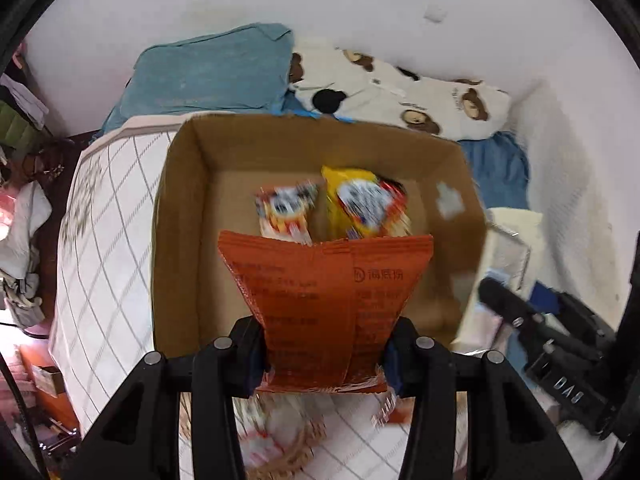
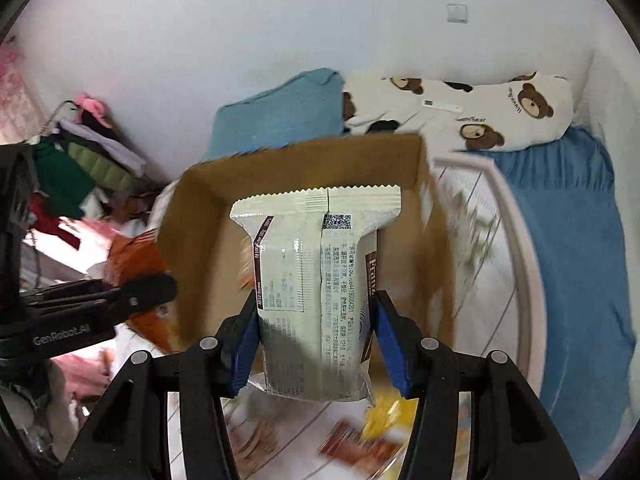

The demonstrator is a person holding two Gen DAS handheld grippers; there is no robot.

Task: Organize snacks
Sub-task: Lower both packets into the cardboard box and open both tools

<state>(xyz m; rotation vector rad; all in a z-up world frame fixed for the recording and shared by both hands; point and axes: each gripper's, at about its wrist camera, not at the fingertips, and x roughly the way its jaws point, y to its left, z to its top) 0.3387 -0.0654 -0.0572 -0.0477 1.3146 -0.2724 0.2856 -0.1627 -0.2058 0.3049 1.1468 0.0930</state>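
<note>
So both grippers are loaded up right now. The left gripper (image 1: 324,354) is clamped on an orange snack packet (image 1: 326,300), squeezing it near its lower end so the top fans out wide above the fingers. Straight ahead of it sits the open cardboard box (image 1: 188,216), and the packet's top edge hangs over the box's near side. Inside the box, just past the packet, there's a red-and-white snack bag (image 1: 286,210) and a yellow snack bag (image 1: 366,204) lying next to each other, both pretty blurry.

The right gripper (image 2: 316,344) is pinching a cream-white snack packet (image 2: 316,280) between its blue pads (image 2: 386,344), back seam and barcode facing the camera. The same box is dead ahead of it too, and the packet is held up in front of the opening.

Off to the left of the right gripper you can see the other gripper with the orange packet. Below the right fingers, some loose snacks (image 2: 356,440) are lying on the white grid-pattern surface (image 2: 480,280), too smeared to tell apart. Beyond the box: a teal pillow (image 1: 212,72) and a bear-print pillow (image 1: 400,92).
</note>
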